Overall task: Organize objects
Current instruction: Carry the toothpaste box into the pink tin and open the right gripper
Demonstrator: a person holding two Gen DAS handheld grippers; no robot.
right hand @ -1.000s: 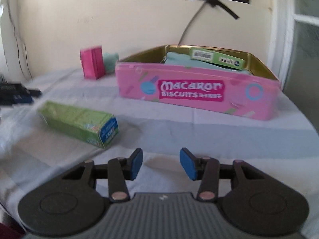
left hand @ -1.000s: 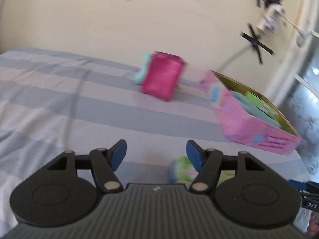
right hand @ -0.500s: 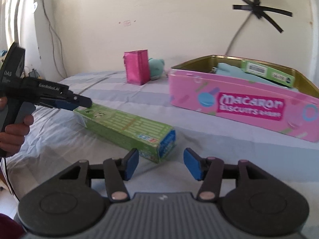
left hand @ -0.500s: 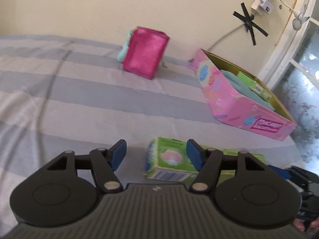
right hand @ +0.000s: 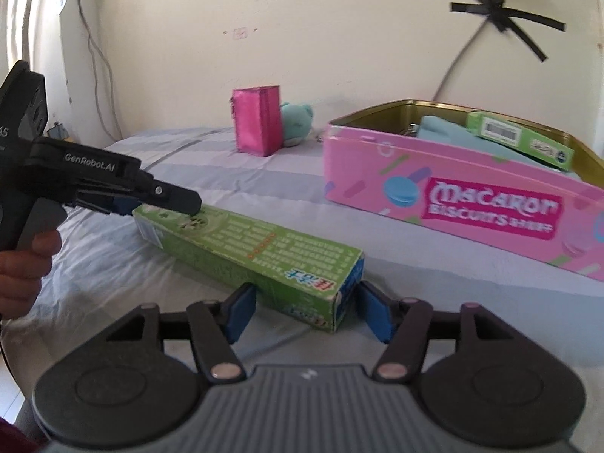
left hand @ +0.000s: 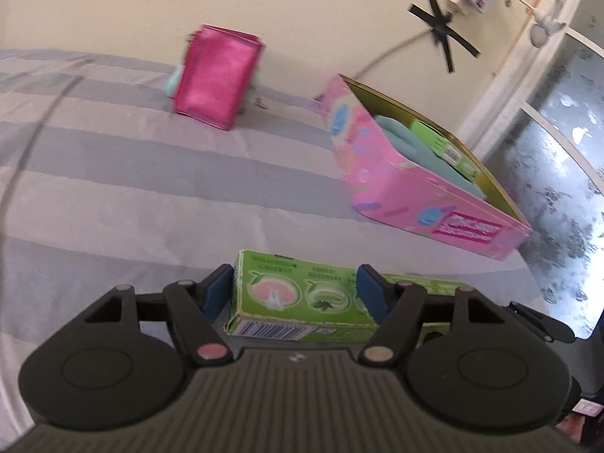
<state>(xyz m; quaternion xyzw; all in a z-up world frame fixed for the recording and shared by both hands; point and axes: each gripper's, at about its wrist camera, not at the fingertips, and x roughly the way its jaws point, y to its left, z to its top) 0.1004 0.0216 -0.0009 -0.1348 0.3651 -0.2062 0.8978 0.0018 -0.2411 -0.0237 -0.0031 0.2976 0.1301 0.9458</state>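
On the striped bed, a long green carton lies flat, one hand-held gripper at each end. Left hand-held gripper straddles the barcode end, blue pads spread apart on either side, not clamped; whether they touch the sides, can't tell. From the right wrist view the left hand-held gripper sits over the carton's far end. Right hand-held gripper also open, its pads flanking the near blue-printed end, close beside it but apparently not pressing.

Judgement: two-ended approach because the carton is long and would tip or swing if lifted from one end; both jaws look set to close across the narrow width.

Likely destination is the pink biscuit tin, open-topped, lying near the carton toward the window side. It already holds a light blue folded item and a similar green carton in the tin leaning on top, so boxes seem to be getting collected there.

Against the wall, well apart from the action, a magenta pouch stands upright with a teal plush just behind, touching or nearly. Both seem still to be sorted.

Risk: soft bedding, so the carton may tilt when squeezed.
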